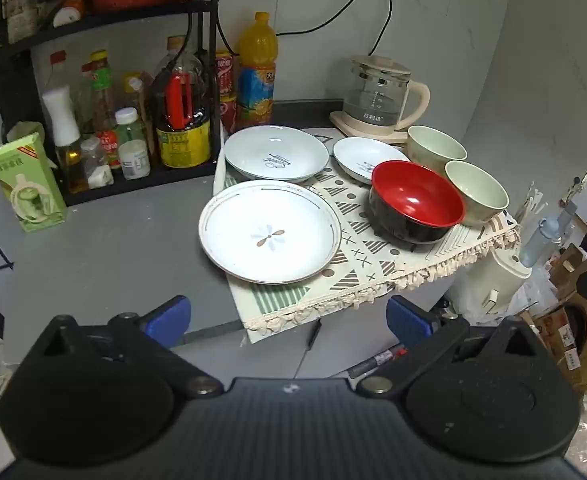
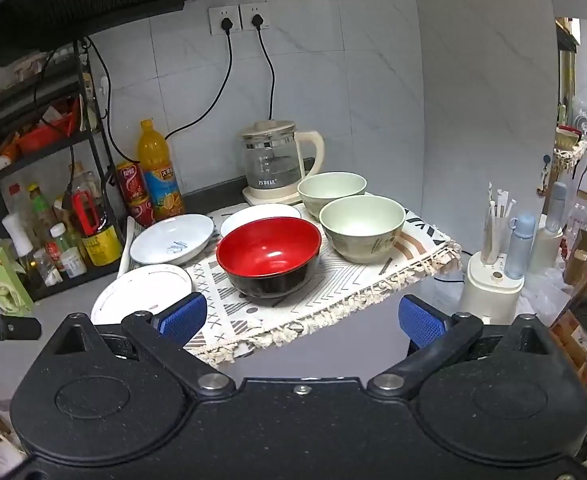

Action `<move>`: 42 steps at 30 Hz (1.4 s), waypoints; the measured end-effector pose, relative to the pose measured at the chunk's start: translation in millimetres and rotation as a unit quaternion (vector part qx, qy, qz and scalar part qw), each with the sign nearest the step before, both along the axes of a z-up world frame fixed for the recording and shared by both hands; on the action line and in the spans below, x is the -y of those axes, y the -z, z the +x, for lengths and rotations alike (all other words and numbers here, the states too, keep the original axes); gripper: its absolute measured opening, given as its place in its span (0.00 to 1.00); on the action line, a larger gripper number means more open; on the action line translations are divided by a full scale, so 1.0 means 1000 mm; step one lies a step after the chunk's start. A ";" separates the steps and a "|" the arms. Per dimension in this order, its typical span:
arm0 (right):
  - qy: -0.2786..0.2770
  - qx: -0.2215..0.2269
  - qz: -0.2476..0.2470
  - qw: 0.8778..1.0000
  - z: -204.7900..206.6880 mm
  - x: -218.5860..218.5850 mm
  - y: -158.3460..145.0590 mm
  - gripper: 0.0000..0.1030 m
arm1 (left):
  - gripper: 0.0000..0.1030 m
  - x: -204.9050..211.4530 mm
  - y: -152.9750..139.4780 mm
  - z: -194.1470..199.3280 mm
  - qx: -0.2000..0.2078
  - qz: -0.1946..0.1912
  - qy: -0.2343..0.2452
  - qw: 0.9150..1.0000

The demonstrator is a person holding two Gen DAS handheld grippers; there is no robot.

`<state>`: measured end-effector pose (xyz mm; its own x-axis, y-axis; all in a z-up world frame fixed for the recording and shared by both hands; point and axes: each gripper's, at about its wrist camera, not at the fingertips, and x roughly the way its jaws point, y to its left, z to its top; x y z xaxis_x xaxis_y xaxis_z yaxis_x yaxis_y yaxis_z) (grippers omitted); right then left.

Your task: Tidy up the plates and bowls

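Note:
On a patterned cloth [image 1: 357, 256] lie three white plates: a large one with a flower mark [image 1: 270, 232] nearest, a deep one with blue script [image 1: 276, 153] behind it, and a smaller one [image 1: 363, 156] to the right. A red-and-black bowl [image 1: 415, 200] stands beside two pale green bowls [image 1: 476, 192] [image 1: 435, 148]. My left gripper [image 1: 288, 320] hovers open before the cloth's front edge, nothing between its blue pads. My right gripper [image 2: 302, 318] is open too, short of the red bowl [image 2: 269, 254]; the green bowls [image 2: 362, 226] [image 2: 331, 190] sit behind.
A glass kettle [image 1: 377, 96] stands behind the dishes. A black rack [image 1: 105, 120] of bottles and an orange juice bottle [image 1: 256, 68] line the left. A green carton [image 1: 27, 182] sits on the grey counter [image 1: 113, 248]. Right of the counter edge, a white appliance [image 2: 491, 280] and boxes.

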<state>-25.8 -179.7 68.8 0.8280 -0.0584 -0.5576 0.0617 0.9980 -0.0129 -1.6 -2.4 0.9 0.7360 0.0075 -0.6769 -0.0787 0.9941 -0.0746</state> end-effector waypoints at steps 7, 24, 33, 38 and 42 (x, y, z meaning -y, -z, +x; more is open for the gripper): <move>-0.006 -0.007 0.008 1.000 -0.014 0.002 0.003 1.00 | 1.00 0.000 -0.006 -0.013 -0.010 0.005 -0.008 1.000; -0.014 -0.021 0.003 1.000 -0.010 0.006 -0.001 1.00 | 1.00 0.015 -0.008 -0.013 -0.014 0.002 -0.008 1.000; -0.027 -0.023 0.003 0.999 -0.013 0.008 -0.002 1.00 | 1.00 0.019 -0.008 -0.016 -0.010 0.003 -0.021 1.000; -0.034 -0.023 0.003 0.999 -0.013 0.008 -0.003 1.00 | 1.00 0.020 -0.007 -0.020 -0.011 -0.001 -0.030 0.999; -0.036 -0.026 0.007 0.999 -0.012 0.008 -0.003 1.00 | 1.00 0.019 -0.009 -0.025 -0.008 0.000 -0.037 0.999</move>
